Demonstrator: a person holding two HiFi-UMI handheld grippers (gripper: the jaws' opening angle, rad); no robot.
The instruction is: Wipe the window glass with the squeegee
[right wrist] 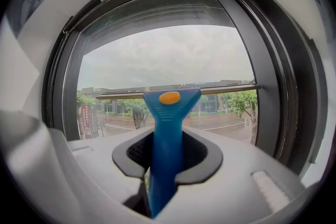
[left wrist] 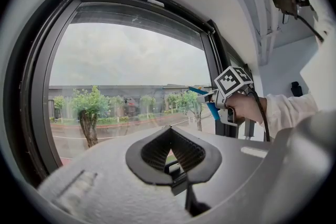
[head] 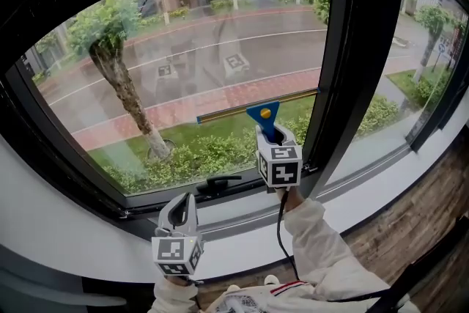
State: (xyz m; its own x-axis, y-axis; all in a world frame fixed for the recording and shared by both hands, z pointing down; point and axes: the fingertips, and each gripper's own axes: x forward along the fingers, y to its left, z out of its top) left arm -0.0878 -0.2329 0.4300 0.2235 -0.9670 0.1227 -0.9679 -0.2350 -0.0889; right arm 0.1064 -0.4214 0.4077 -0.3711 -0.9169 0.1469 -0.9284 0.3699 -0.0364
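Squeegee (right wrist: 166,123) squeezed tight in my right gripper (right wrist: 167,150), blade on window glass (head: 183,48). My left gripper (left wrist: 169,132) pinched together, holds nothing.

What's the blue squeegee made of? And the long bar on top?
The squeegee handle looks like smooth blue plastic: even colour, moulded ridges, and an orange spot near the top. The long bar looks like yellowish metal, maybe brass: it is thin, straight and slightly shiny.

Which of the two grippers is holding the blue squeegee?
The right gripper: its jaws clamp the squeegee by its handle. The left gripper, lower down, holds nothing.
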